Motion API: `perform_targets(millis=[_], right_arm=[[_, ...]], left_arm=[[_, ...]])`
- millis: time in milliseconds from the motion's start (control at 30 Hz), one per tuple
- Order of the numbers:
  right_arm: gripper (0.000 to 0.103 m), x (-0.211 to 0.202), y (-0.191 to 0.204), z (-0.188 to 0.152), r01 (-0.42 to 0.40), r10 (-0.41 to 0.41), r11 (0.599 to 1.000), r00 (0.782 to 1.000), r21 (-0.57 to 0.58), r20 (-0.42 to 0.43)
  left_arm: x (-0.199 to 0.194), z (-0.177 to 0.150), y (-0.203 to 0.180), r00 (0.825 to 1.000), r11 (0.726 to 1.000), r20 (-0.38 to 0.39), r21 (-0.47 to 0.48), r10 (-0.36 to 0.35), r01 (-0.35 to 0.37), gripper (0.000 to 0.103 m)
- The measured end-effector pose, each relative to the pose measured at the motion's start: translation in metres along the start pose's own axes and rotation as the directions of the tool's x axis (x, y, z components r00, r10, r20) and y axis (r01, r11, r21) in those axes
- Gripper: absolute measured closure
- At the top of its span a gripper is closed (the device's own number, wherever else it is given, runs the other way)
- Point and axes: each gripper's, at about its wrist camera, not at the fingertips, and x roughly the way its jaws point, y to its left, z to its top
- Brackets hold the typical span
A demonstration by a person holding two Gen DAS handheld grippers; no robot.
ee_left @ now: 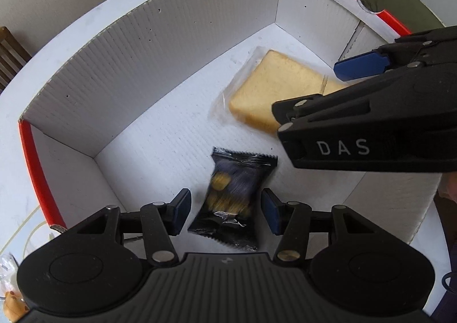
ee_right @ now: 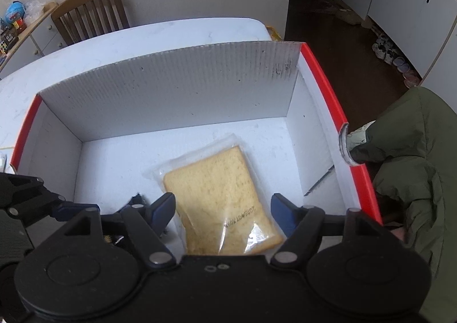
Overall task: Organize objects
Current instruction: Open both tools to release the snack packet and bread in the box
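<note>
A white cardboard box point(ee_left: 137, 72) with a red rim stands open on the table. On its floor a clear-wrapped slice of bread point(ee_left: 271, 89) lies flat. A black snack packet point(ee_left: 231, 203), blurred, sits between the fingers of my left gripper point(ee_left: 225, 213), and gaps show on both sides, so the jaws are open. My right gripper point(ee_right: 222, 209) hangs open over the bread point(ee_right: 217, 191), whose near end lies between the pads without being pressed. In the left wrist view one blue finger point(ee_left: 360, 66) of the right gripper reaches in from the right.
The box point(ee_right: 171, 80) stands on a white table point(ee_right: 142, 34). A wooden chair point(ee_right: 91, 12) is behind it and a green jacket point(ee_right: 414, 157) hangs at the right. More wrapped snacks point(ee_left: 11, 300) lie outside the box at the lower left.
</note>
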Motion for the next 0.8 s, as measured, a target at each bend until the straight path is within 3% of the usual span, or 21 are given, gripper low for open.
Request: perform_targets(millis=[100, 333, 500, 800], right_arm=[[0.026, -0.004, 0.001, 0.001, -0.001, 0.001, 1.0, 1.0, 0.003, 0.01], [0.023, -0.028, 0.0, 0.004, -0.029, 0.027, 0.999, 0.998, 0.03, 0.062], [0.022, -0.051, 0.004, 0.001, -0.064, 0.058, 0.997, 0.992, 0.046, 0.111], [0.022, -0.093, 0.03, -0.017, -0.072, 0.066, 0.997, 0.98, 0.026, 0.185]], left_arm=[[-0.001, 0.002, 0.004, 1.0, 1.0, -0.001, -0.017, -0.024, 0.023, 0.039], [-0.031, -0.007, 0.012, 0.991, 0.993, 0.111, -0.082, -0.07, 0.08, 0.039], [-0.057, -0.023, 0.019, 0.971, 0.975, 0.194, -0.147, -0.137, 0.167, 0.039], [-0.103, -0.063, 0.031, 0.935, 0.964, 0.331, -0.179, -0.128, 0.196, 0.039]])
